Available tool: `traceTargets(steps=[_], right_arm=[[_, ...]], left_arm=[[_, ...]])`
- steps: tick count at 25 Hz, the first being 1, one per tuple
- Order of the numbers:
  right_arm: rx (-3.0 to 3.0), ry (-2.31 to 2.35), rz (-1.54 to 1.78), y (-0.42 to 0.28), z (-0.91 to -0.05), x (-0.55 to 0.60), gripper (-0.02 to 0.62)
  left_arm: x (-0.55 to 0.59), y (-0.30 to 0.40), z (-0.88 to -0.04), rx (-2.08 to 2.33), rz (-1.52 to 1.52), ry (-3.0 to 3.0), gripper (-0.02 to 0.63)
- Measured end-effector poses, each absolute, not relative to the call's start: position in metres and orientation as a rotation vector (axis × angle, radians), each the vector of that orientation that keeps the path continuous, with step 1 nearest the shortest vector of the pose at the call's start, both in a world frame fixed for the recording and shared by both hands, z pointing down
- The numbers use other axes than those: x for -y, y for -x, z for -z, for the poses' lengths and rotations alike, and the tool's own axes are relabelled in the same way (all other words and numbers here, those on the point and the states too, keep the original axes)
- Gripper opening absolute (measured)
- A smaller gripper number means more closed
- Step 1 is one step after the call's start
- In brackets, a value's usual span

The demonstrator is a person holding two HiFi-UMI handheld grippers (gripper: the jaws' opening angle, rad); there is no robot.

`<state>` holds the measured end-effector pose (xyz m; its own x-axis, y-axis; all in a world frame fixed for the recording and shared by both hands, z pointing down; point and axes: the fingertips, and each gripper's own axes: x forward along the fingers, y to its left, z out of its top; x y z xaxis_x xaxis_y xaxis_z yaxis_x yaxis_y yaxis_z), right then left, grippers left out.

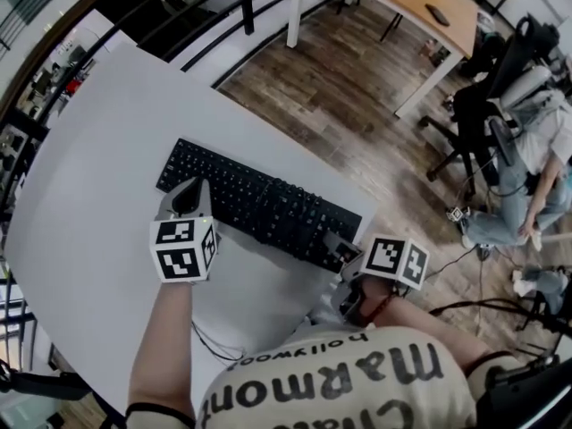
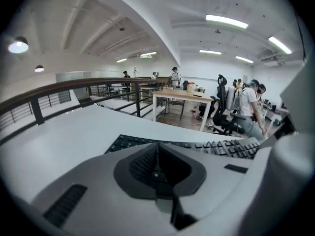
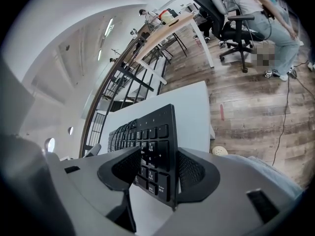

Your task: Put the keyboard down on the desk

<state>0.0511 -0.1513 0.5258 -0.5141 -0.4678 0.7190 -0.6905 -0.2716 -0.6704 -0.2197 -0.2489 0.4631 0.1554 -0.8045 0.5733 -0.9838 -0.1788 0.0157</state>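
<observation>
- Around the bench: a dark railing is curving along its far side. A wooden table is standing beyond it on the wood floor.
- Off to the right, a person is sitting by an office chair, well apart from the bench. Cables are trailing over the floor near the bench's right corner.
- The keyboard is black, with a number pad, and it's lying diagonally across the white bench. Its left end is pointing toward the railing, and its number-pad end is sitting near the bench's right edge.
- The right hand-held gripper is holding the keyboard by that number-pad end. In its own view the jaws are pressing on the board from both faces.
- Honestly can't tell if the gripped end is resting on the bench or hanging a bit above it.
- The left hand-held gripper is sitting just beside the keyboard's near long edge, toward the left end. Its jaws are pinched together with nothing in them, and the keys are showing just past the tips.
</observation>
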Motion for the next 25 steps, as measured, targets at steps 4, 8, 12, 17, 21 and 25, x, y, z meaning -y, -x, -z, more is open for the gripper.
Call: traceTargets(steps=[4, 8, 12, 17, 21, 25], right_arm=[[1.794, -1.438, -1.885, -0.050, -0.527, 0.151, 0.235], [1.811, -1.430, -1.890, -0.049, -0.532, 0.154, 0.233], [1.816, -1.424, -1.902, -0.050, -0.539, 0.154, 0.229], [1.826, -1.424, -1.905, -0.049, -0.542, 0.153, 0.227], [1.818, -1.417, -1.928, -0.045, -0.545, 0.146, 0.224], [1.818, -1.420, -1.939, -0.043, -0.546, 0.141, 0.222]], left_arm=[[0.227, 0.205, -0.459, 1.627, -0.505, -2.003, 0.011], [0.200, 0.200, -0.463, 1.605, -0.457, -1.940, 0.011], [0.180, 0.189, -0.464, 1.585, -0.450, -1.939, 0.011], [0.168, 0.175, -0.455, 1.552, -0.444, -1.999, 0.011], [0.157, 0.173, -0.453, 1.544, -0.471, -2.022, 0.011], [0.152, 0.168, -0.450, 1.525, -0.495, -2.043, 0.011]])
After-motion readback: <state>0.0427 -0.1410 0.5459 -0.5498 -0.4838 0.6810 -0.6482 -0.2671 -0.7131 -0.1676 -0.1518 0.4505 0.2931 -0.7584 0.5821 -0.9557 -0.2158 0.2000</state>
